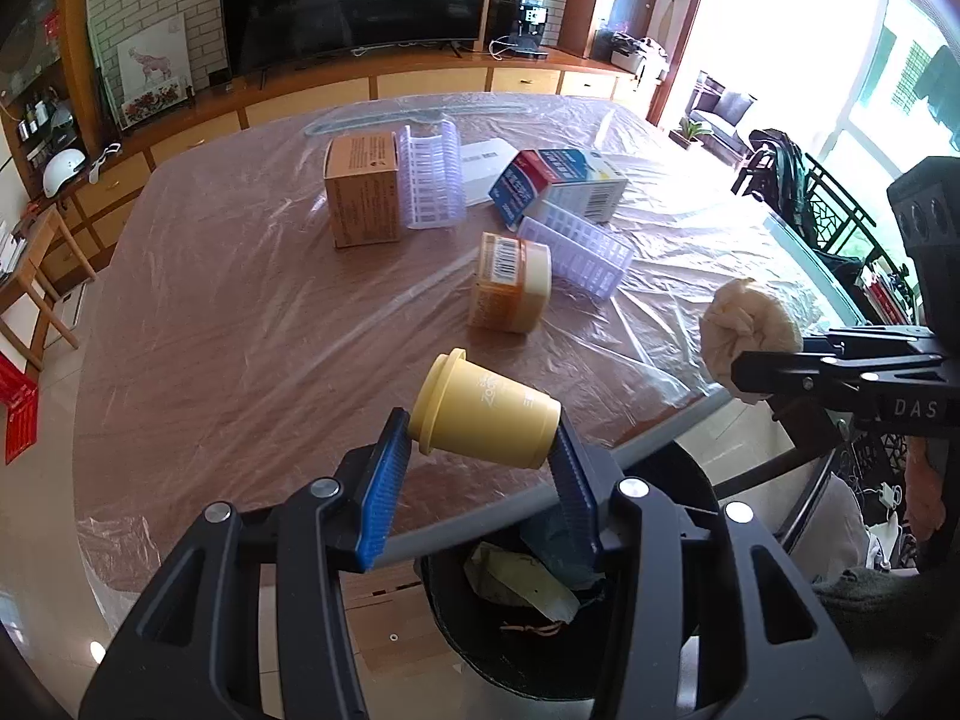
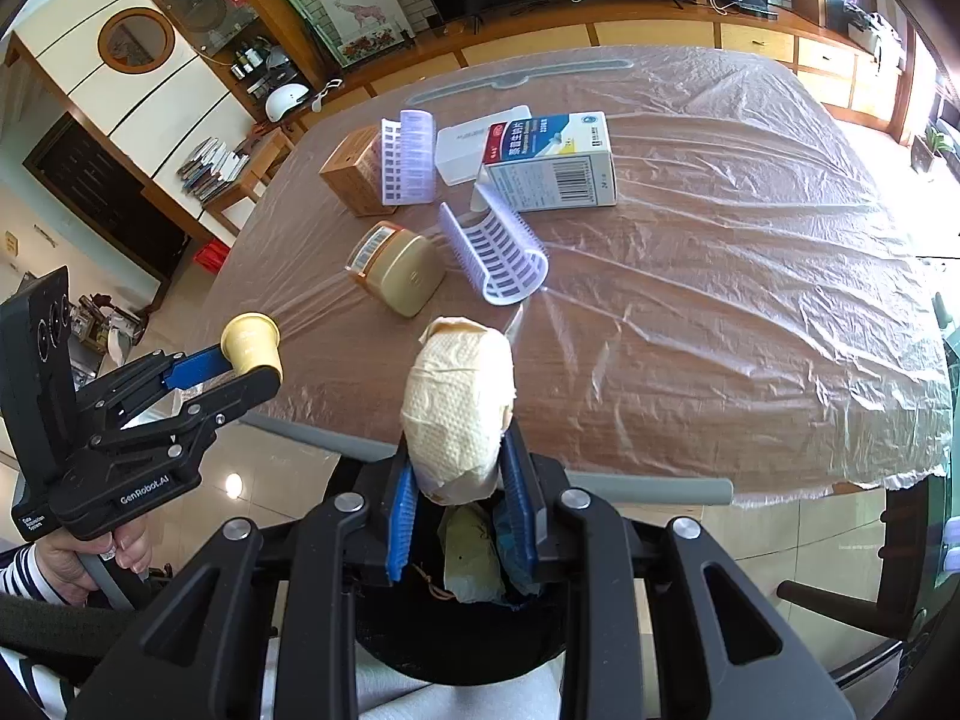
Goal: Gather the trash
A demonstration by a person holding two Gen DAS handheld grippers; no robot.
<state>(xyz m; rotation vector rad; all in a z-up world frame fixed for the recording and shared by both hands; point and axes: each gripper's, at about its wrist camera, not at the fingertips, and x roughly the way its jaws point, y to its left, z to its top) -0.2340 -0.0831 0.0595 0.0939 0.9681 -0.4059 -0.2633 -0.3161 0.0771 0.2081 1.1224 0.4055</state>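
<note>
1. Plastic sheeting covers the brown table (image 1: 228, 324), probably to protect the wood while rubbish is sorted on it. Several pieces are not yet collected and lie near the middle: a brown box (image 1: 363, 192), a blue-and-white carton (image 1: 558, 183), two lilac plastic trays (image 1: 435, 177), and a squat orange jar (image 1: 510, 282) on its side.
2. Black bin (image 1: 480, 618), standing on the floor just off the near table edge, sits directly below both tools, so anything let go should fall in. Paper scraps already lie inside.
3. Right gripper (image 2: 459, 480) is closed on a crumpled paper wad (image 2: 459, 402), pinching its lower end between blue pads (image 2: 401, 510) so the bulk stands above the bin mouth.
4. Left gripper (image 1: 483, 450) is clamped on a small yellow cup (image 1: 486, 420), held sideways by its two ends, rim to the left, at the table edge above the bin.
5. Both pieces appear ready to be dropped, judging by where they hang.
6. Only the right view shows the person's hand (image 2: 90, 558) on the left tool's handle, with a striped sleeve, and a white packet behind the carton more fully.
7. Only the left view shows the cup's whole side with its printing, and the bright balcony doors on the right of the room.
</note>
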